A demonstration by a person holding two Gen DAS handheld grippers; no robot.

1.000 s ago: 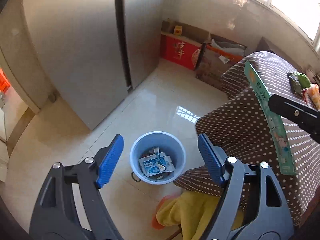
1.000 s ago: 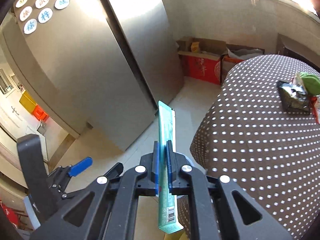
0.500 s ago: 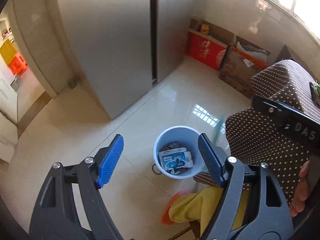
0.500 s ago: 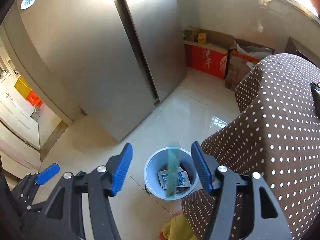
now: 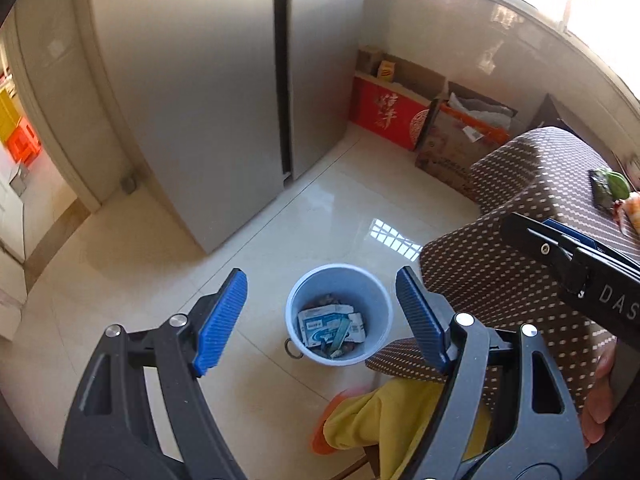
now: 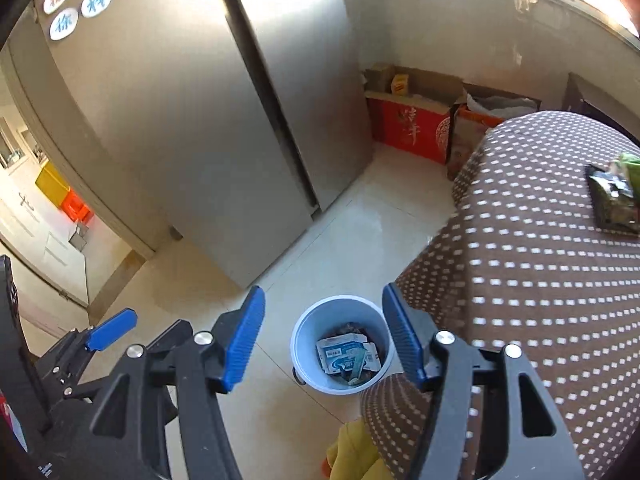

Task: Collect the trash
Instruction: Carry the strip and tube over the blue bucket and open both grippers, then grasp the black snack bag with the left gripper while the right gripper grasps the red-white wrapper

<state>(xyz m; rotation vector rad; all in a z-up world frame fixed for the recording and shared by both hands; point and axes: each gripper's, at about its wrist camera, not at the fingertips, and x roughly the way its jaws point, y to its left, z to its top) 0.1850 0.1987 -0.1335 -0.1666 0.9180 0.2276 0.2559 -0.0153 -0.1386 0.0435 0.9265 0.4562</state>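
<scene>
Below me, the bin (image 6: 339,345) stands on the floor left of the table (image 6: 540,280), the fridge (image 6: 200,120) beyond it.

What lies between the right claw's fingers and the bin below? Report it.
Nothing: right claw is open and empty, only bare floor around the blue bin, per the right wrist view.
</scene>
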